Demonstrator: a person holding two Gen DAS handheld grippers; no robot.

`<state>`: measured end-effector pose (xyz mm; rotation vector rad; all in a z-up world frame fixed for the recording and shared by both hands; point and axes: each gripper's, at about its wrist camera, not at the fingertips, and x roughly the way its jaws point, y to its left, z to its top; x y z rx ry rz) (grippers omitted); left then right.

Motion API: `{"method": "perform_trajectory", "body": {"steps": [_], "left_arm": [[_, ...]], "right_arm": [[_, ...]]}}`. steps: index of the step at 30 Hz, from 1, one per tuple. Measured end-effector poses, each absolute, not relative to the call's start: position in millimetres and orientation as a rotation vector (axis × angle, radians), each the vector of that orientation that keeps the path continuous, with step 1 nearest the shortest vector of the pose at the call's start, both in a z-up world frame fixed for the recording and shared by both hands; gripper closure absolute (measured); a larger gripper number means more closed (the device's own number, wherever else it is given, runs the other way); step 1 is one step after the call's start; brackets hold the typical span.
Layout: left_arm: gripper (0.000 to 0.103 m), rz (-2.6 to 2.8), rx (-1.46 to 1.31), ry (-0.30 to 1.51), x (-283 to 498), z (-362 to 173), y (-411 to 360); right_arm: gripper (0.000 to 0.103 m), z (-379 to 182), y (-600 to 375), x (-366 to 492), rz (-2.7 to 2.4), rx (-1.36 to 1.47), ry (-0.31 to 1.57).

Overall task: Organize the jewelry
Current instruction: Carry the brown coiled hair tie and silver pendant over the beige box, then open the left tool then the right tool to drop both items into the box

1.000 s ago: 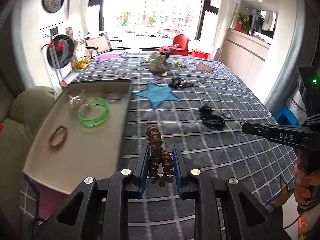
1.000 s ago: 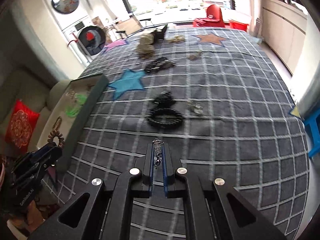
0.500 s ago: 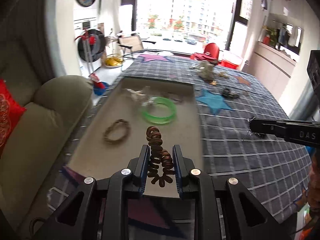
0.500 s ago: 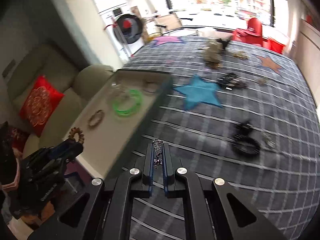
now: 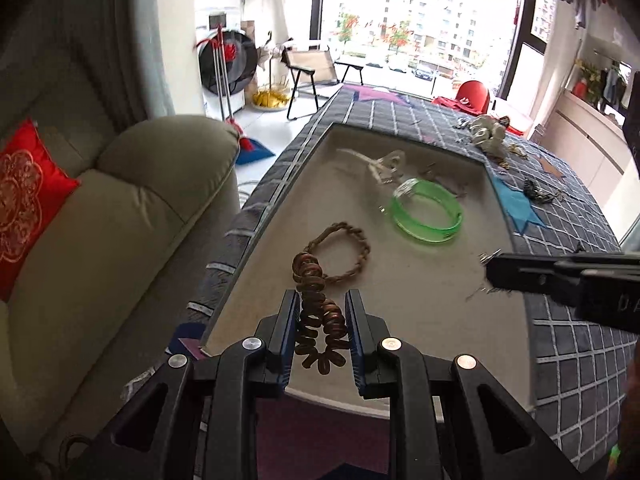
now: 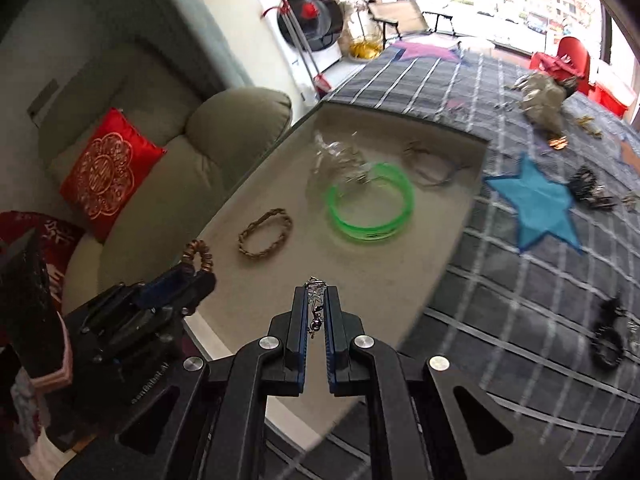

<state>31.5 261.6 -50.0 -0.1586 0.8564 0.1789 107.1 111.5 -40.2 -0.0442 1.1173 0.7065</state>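
My left gripper (image 5: 322,316) pinches the brown bead bracelet (image 5: 318,312) over the tray's (image 5: 420,320) near end; my right gripper (image 6: 316,306) clamps a small silver pendant (image 6: 315,304) above its near right edge, green bangle (image 6: 370,208) lying farther in.

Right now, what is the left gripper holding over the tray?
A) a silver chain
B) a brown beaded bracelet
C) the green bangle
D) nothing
B: the left gripper has its jaws shut on the brown beaded bracelet, above the tray; the green bangle lies in the tray.
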Motion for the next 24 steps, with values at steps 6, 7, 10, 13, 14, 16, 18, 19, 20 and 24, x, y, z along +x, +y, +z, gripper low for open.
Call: {"method": "perform_trajectory", "body": {"steps": [6, 7, 10, 13, 14, 16, 18, 19, 20, 24], "left_arm": [[0.077, 0.191, -0.156, 0.892, 41.9, -64.2, 263.5], [0.077, 0.194, -0.154, 0.897, 42.2, -65.9, 263.9], [0.077, 0.195, -0.154, 0.912, 45.0, -69.8, 263.7], [0.077, 0.202, -0.147, 0.918, 46.4, -72.3, 262.8], [0.077, 0.201, -0.144, 0.920, 46.7, -72.9, 262.2], [0.076, 0.200, -0.138, 0.927, 48.2, -74.4, 260.6], [0.065, 0.207, -0.130, 0.931, 48.8, -75.2, 259.9], [0.057, 0.208, -0.130, 0.930, 49.8, -75.0, 258.9], [0.054, 0.207, -0.130, 0.926, 49.3, -74.5, 258.9], [0.054, 0.210, -0.121, 0.927, 50.3, -73.4, 257.0]], "right_arm": [[0.095, -58.2, 130.7, 116.3, 0.703, -0.055, 1.155], [0.095, -60.0, 132.8, 116.9, 0.700, -0.057, 1.156], [0.095, -67.2, 135.5, 120.6, 0.690, -0.060, 1.167], [0.095, -76.2, 137.7, 124.3, 0.674, -0.062, 1.181], [0.095, -78.8, 137.4, 124.8, 0.670, -0.061, 1.187], [0.095, -82.0, 136.1, 127.4, 0.667, -0.056, 1.193], [0.095, -82.3, 135.8, 128.3, 0.673, -0.052, 1.190], [0.095, -82.1, 135.5, 127.8, 0.675, -0.053, 1.191], [0.095, -82.3, 135.3, 127.8, 0.676, -0.051, 1.192], [0.095, -82.7, 133.3, 129.1, 0.682, -0.039, 1.198]]}}
